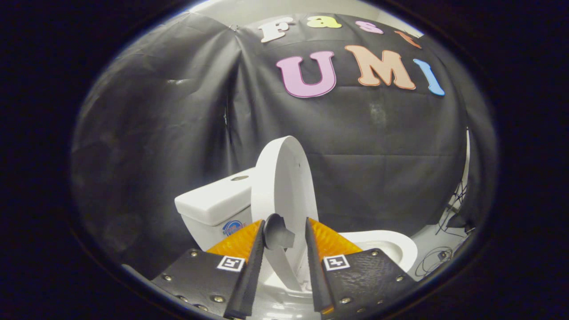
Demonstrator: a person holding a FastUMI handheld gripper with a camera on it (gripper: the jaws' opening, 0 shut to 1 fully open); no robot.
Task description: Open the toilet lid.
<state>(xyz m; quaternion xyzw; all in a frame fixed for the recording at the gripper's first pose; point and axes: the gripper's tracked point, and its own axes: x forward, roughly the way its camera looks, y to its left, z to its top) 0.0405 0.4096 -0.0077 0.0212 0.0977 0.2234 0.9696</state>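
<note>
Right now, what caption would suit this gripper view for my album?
Open gripper straddling the edge of the raised white toilet lid, tank behind and bowl rim beside it.

The raised toilet lid (284,186) is standing edge-on between the fingers (255,262) of the gripper (284,231), filling most of the gap and leaving only thin slots on either side of it. The tank (213,202) is sitting close behind the lid to the left, blocking passage that way, and the black cloth wall (178,111) is closing off everything beyond. To the right the bowl rim (402,246) is lying low, with open air above it, and loose cables (438,258) are cluttering the floor near the wall's foot.
</note>
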